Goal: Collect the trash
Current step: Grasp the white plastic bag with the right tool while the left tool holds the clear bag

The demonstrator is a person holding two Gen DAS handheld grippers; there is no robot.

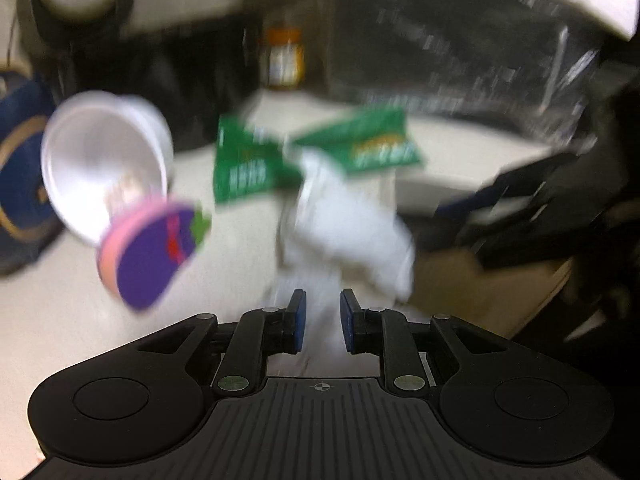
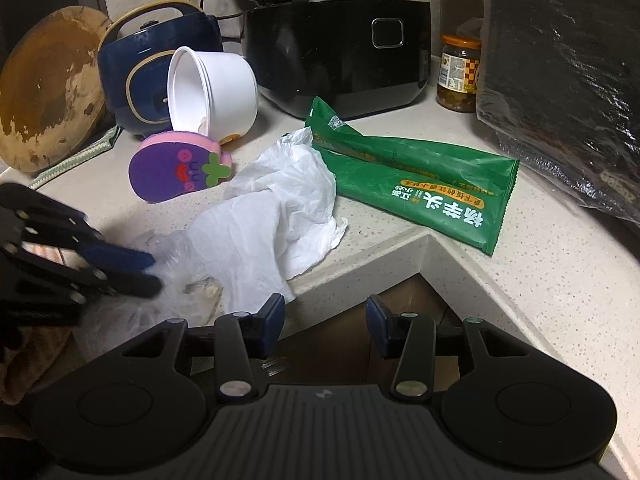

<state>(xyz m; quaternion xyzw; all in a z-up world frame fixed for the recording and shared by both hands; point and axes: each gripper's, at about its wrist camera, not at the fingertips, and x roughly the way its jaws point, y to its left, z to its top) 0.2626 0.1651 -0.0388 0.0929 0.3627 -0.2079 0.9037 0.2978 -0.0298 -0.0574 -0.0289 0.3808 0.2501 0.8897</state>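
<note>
Green wrapper point(image 2: 416, 192), yellow-banded Chinese lettering

Trash and kitchenware spread over a corner counter, seen from the right wrist.

At frame centre a crumpled tissue point(image 2: 280, 208) lies on the counter point(image 2: 520, 280), its lower end over the inner edge. Right of it lies a snack wrapper point(image 2: 408, 184); upper left of it a sponge point(image 2: 180, 166), with a tipped cup point(image 2: 212, 92) just behind. A small cooker point(image 2: 132, 64) stands behind the cup, a cutting board point(image 2: 48, 88) at far left, a large cooker point(image 2: 340, 52) at upper centre, a jar point(image 2: 458, 74) to its right. The left gripper point(image 2: 148, 270) sits at lower left against a plastic bag point(image 2: 176, 256).
</note>
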